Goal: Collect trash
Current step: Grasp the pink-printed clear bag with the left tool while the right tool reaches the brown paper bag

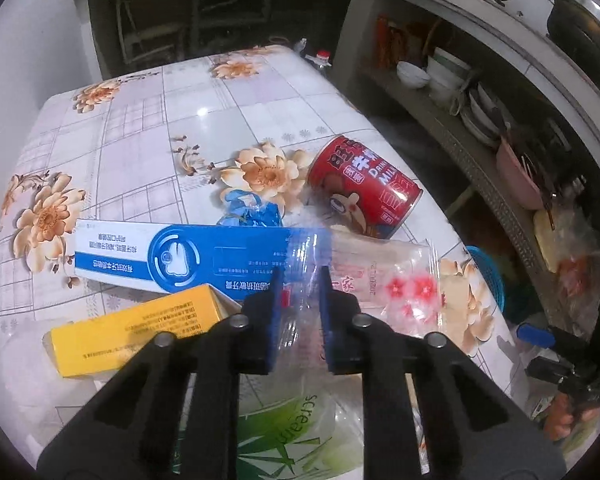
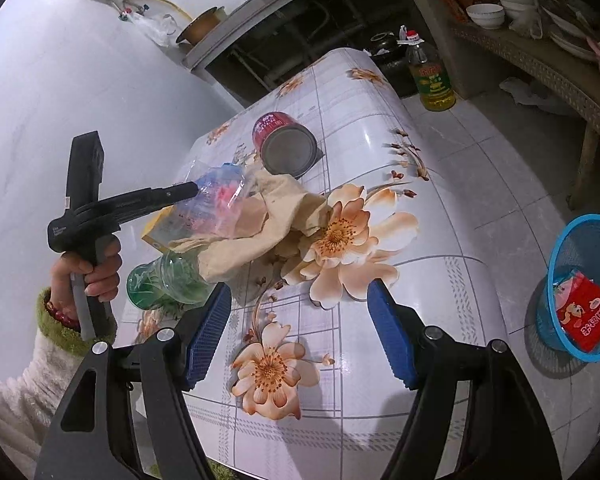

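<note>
My left gripper is shut on a clear plastic bag with red flower prints, held just above the trash pile. Under it lie a blue-and-white toothpaste box, a yellow box, a crumpled blue wrapper and a red milk can on its side. In the right wrist view the left gripper holds the bag over a beige cloth and a green plastic bottle. My right gripper is open and empty above the floral tablecloth.
A blue mesh bin with a red packet in it stands on the floor right of the table; it also shows in the left wrist view. An oil bottle stands on the floor beyond the table. Shelves with bowls line the right wall.
</note>
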Motion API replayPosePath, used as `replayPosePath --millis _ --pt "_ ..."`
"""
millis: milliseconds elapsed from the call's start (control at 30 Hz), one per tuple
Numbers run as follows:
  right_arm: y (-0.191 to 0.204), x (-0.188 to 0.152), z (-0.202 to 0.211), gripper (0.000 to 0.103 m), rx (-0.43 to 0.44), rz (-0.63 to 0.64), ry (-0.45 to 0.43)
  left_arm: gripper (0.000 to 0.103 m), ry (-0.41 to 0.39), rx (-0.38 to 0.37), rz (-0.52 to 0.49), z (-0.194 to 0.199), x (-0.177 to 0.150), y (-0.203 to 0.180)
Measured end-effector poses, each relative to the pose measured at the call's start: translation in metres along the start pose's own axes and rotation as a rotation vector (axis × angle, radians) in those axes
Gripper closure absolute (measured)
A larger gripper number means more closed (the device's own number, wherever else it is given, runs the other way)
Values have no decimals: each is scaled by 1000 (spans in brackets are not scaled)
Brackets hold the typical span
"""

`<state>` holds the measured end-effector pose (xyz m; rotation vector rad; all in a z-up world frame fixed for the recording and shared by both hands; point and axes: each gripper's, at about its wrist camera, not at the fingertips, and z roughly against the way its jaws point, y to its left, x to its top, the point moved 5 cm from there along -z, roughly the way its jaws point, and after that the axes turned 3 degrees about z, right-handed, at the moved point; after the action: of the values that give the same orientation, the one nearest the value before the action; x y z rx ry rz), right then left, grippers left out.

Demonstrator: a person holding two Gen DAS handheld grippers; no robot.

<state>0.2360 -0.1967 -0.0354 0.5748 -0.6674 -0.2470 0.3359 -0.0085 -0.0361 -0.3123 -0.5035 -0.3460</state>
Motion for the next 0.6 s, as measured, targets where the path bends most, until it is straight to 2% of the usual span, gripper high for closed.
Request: replayPosePath --millis 233,433,467,533,600 --pt "4 6 -3 34 8 8 -6 97 -105 -27 -3 31 -6 -2" --pt "15 14 -11 34 10 30 2 97 -291 -8 -6 80 -3 -3" --pt "18 17 -15 33 7 37 5 97 -321 3 -2 87 -4 -2" --pt "25 24 -23 25 9 58 8 97 -360 18 13 98 -4 0" --pt "31 32 -31 23 1 76 12 97 -381 23 31 104 -6 1"
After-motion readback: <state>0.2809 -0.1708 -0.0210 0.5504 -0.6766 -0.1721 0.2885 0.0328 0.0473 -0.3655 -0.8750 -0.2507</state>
